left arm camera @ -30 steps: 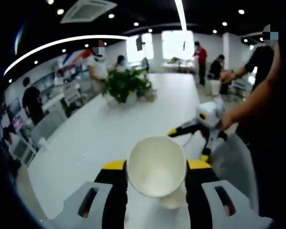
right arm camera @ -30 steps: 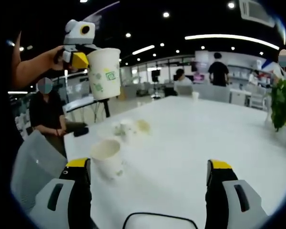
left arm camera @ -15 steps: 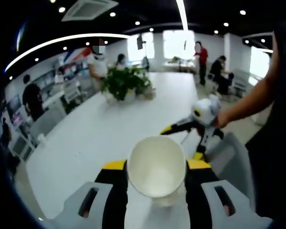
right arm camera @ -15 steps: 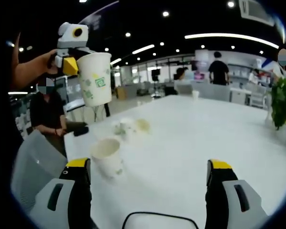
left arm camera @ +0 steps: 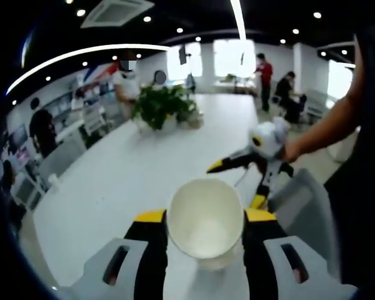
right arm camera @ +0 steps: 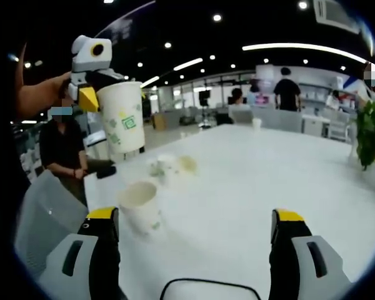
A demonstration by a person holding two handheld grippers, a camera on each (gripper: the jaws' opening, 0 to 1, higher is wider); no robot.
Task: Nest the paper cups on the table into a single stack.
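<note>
Bright ceiling strips [left arm camera: 239, 17] and spotlights lit the room evenly, and windows [left arm camera: 232, 59] at the far end blew out white. My white bench [right arm camera: 250, 181] glared softly, with faint shadows. Both fisheye views bent hard at the edges; distant people were soft and slightly blurred.

A potted plant [left arm camera: 163, 106] stands on the white table [left arm camera: 125, 169], with a grey chair [right arm camera: 44, 206] alongside
</note>
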